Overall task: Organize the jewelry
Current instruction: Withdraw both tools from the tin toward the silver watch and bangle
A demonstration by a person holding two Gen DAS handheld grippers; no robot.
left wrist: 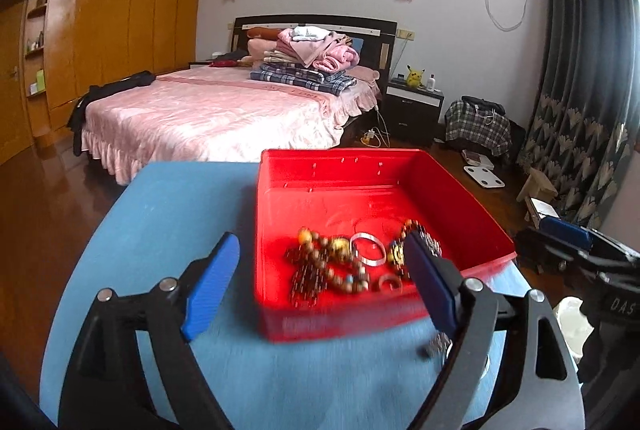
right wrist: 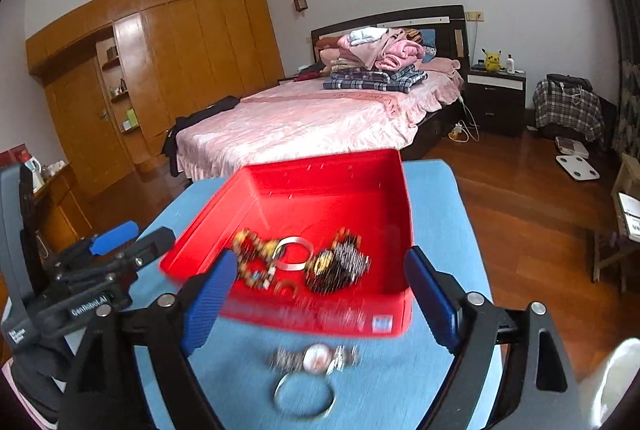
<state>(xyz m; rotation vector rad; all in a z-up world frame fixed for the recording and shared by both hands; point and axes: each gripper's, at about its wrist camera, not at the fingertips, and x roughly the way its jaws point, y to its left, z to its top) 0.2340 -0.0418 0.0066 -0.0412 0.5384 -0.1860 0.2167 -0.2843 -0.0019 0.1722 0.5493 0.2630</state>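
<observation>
Right gripper jaws wide, holding nothing, above 1 watch and 1 bangle on the blue table, both just outside the near wall of 1 red tray. Left gripper also wide, empty, at the tray's near-left corner. Inside tray: tangled bead bracelets, count unclear w/ blur, plus 1 silver bangle, 1 small ring. Tray's far half bare; table edges close on both sides.

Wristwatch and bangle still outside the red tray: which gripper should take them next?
Right, probably. The wristwatch and bangle lie on the blue table directly between the open right gripper. The left gripper, also open, points into the red tray.
</observation>
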